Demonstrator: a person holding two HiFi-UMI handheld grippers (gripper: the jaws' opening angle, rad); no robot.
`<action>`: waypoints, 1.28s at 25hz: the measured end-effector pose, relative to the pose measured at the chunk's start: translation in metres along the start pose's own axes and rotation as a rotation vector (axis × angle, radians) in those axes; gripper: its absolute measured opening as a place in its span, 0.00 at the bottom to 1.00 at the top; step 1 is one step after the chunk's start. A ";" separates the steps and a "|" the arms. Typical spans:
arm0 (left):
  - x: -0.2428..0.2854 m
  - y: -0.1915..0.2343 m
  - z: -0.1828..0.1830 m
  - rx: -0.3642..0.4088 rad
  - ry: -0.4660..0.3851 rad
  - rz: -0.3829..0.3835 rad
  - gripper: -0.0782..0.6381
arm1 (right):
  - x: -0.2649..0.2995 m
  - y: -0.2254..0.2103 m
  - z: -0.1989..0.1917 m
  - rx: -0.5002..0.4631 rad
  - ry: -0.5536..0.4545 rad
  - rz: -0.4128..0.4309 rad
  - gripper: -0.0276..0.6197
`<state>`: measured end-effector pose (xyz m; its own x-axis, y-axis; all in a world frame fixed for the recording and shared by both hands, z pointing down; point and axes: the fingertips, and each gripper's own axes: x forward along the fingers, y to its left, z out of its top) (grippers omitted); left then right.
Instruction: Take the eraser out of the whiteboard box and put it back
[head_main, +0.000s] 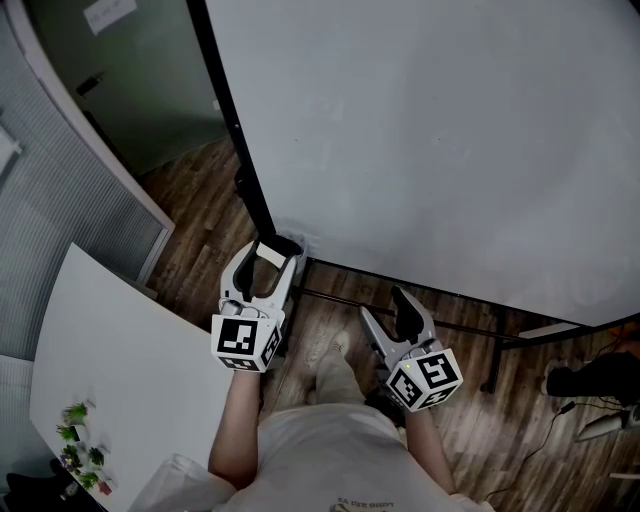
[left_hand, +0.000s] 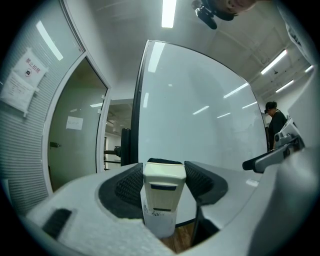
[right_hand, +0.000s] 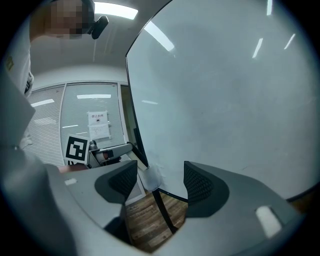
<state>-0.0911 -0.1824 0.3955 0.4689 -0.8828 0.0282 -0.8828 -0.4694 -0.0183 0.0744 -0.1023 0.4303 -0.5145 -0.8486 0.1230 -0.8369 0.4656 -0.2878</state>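
Between the left gripper's (head_main: 277, 250) jaws, pinched, a cream eraser (left_hand: 164, 187), front face only in left gripper view; right gripper (right_hand: 160, 182) spread.

The wooden floor (head_main: 200, 240) carries the whiteboard's black frame (head_main: 250, 190), with a dark object (head_main: 590, 378) and a cable (head_main: 540, 440) at the right. The white table (head_main: 130, 380) bears small green plants (head_main: 80, 450). The whiteboard box (left_hand: 160, 222) sits directly under the eraser (left_hand: 164, 185); contact unclear.

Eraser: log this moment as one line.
left tool: shut on eraser | eraser: upright, lower end at box | right tool: open, empty
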 end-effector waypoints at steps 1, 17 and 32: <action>-0.001 -0.001 0.001 0.000 -0.003 -0.002 0.47 | 0.000 0.001 0.000 0.001 0.000 0.002 0.50; -0.016 -0.008 0.014 0.008 -0.041 -0.030 0.47 | -0.005 0.013 0.002 -0.011 -0.003 0.017 0.50; -0.051 -0.010 0.022 0.021 -0.050 -0.025 0.47 | -0.008 0.035 0.001 -0.026 -0.014 0.044 0.50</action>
<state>-0.1050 -0.1331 0.3724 0.4921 -0.8703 -0.0208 -0.8702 -0.4911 -0.0392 0.0490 -0.0796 0.4182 -0.5486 -0.8304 0.0977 -0.8180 0.5089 -0.2681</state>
